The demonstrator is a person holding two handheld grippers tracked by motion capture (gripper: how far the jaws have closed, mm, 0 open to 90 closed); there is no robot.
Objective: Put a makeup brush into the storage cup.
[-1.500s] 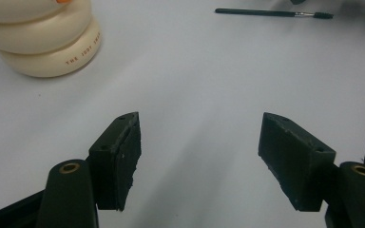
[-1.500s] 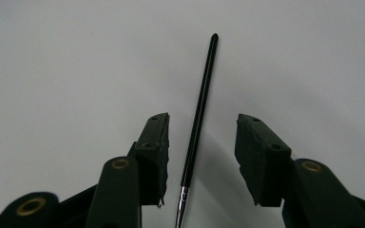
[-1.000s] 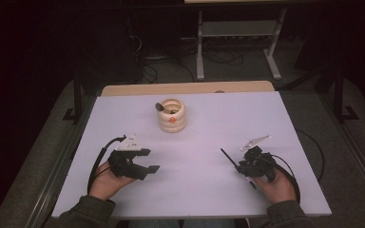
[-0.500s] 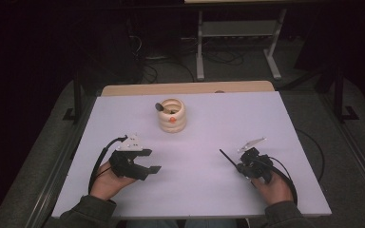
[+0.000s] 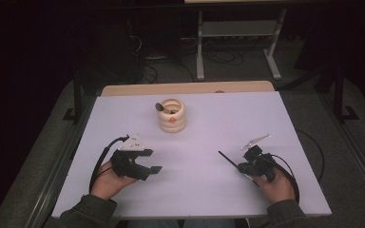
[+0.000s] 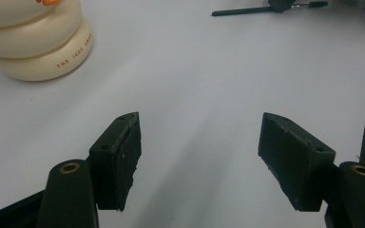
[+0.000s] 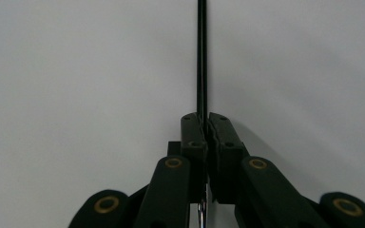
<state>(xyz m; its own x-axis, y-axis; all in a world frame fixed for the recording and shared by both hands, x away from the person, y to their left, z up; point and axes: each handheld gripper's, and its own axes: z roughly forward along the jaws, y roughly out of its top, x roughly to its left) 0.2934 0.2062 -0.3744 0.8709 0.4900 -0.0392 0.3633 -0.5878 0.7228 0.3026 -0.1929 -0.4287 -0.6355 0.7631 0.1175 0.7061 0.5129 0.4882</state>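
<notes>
Right gripper (image 5: 241, 167): it sits at the right of the table (image 5: 218, 123), in the person's right hand (image 5: 278, 183). Its jaws have just been closing. Now they are squeezed together on a thin black stick (image 7: 201, 57).
Stick: it is long, straight and very thin. In the right gripper view it runs straight out from between the jaws, up the middle of the picture. A shiny bit of it sticks out behind the jaws.
Which way the stick points: in the high view its free end (image 5: 220, 153) points up and to the left, toward the middle of the table. It lies low over the table. I cannot tell if the tip touches the table.
Left gripper (image 6: 199, 156): it sits at the left of the table, in the person's left hand (image 5: 105, 176). Its jaws are wide apart and nothing is between them.
Cup (image 5: 172, 115): a cream, bumpy cup stands near the far side of the table, well away from both grippers. A dark thing leans out of its top.
</notes>
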